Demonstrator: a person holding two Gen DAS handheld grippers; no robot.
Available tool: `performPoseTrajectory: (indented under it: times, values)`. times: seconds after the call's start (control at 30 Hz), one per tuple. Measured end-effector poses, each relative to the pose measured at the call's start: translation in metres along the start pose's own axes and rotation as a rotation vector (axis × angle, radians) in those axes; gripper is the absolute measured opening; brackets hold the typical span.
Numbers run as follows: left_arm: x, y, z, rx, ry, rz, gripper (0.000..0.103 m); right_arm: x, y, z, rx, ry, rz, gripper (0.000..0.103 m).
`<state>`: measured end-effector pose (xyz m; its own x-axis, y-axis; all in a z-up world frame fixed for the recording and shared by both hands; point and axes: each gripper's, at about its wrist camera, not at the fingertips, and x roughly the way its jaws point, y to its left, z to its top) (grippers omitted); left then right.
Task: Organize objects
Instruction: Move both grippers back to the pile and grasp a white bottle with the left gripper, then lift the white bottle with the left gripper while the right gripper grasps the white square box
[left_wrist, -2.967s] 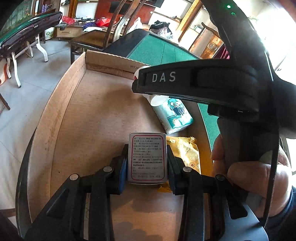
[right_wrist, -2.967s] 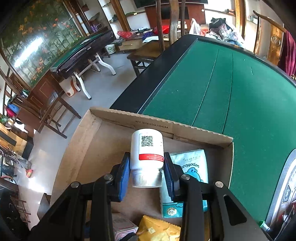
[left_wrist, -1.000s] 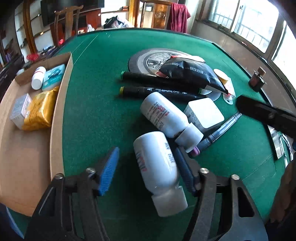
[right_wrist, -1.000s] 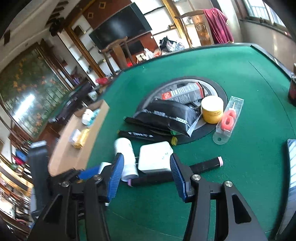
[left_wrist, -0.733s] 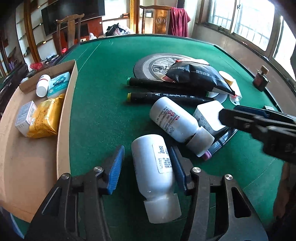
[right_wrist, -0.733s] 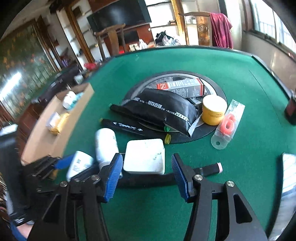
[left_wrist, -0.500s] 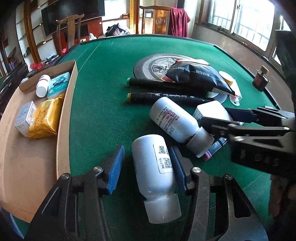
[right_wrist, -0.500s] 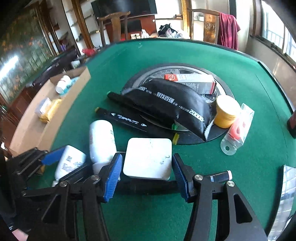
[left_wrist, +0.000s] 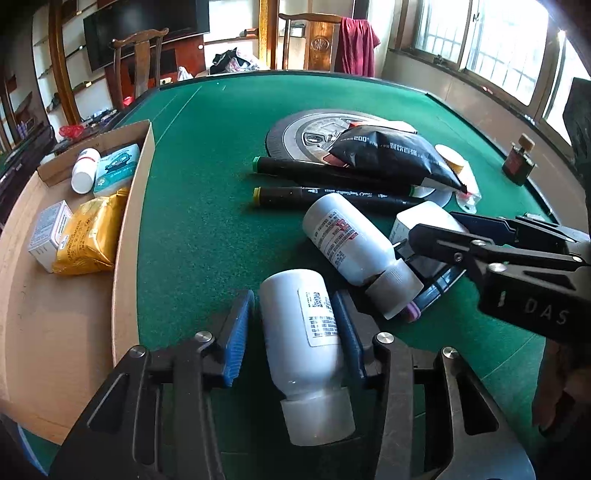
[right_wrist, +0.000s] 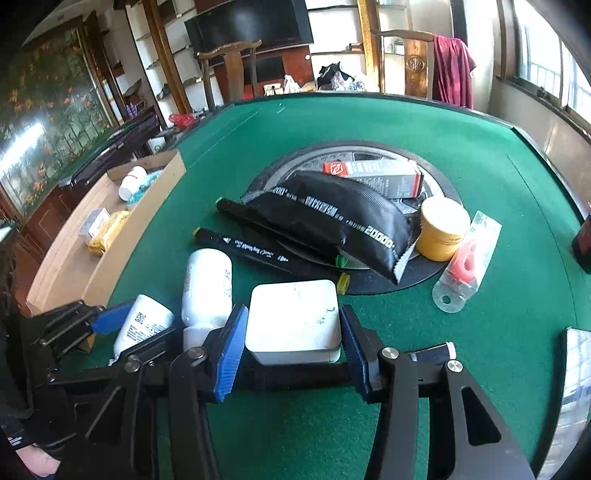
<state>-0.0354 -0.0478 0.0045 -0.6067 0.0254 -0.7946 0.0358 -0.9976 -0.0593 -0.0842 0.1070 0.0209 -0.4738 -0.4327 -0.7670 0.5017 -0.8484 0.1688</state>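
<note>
On the green felt, both grippers have been brought off the cardboard box (left_wrist: 133, 206): left gripper (left_wrist: 293, 332) is now narrowed around the near white bottle (left_wrist: 303, 343), right gripper (right_wrist: 291, 341) around the white square box (right_wrist: 293, 319), neither yet gripped — next picks are being set up.

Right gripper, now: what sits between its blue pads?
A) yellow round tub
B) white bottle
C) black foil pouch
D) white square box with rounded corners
D: in the right wrist view the right gripper straddles the white square box with rounded corners, which lies on the green felt table, with a slim gap showing at each pad, so not yet clamped.
</note>
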Motion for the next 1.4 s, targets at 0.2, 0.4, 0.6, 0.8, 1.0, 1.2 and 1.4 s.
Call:
performPoseTrajectory:
  times: [0.2,0.4,0.6,0.8,1.0,1.2,1.4]
  values:
    - [-0.001,0.003,0.000,-0.015,-0.004,-0.013,0.044,-0.004,-0.001,0.000,0.015,-0.010,0.010,0.050]
    - [-0.003,0.005,0.000,-0.026,-0.010,-0.031,0.039,-0.011,-0.007,0.002,0.045,-0.031,0.022,0.050]
    - [-0.006,0.004,0.000,-0.025,-0.027,-0.049,0.034,-0.020,-0.014,0.004,0.093,-0.061,0.043,0.050]
    - [-0.007,0.003,-0.001,-0.024,-0.030,-0.052,0.034,-0.026,-0.018,0.006,0.118,-0.076,0.059,0.050]
    - [-0.008,0.003,-0.001,-0.027,-0.040,-0.054,0.034,-0.030,-0.019,0.007,0.125,-0.099,0.079,0.050]
    - [-0.012,0.002,0.000,-0.030,-0.060,-0.060,0.034,-0.031,-0.017,0.007,0.127,-0.100,0.090,0.050]
    - [-0.013,0.001,0.000,-0.028,-0.068,-0.058,0.034,-0.033,-0.013,0.007,0.128,-0.113,0.106,0.050]
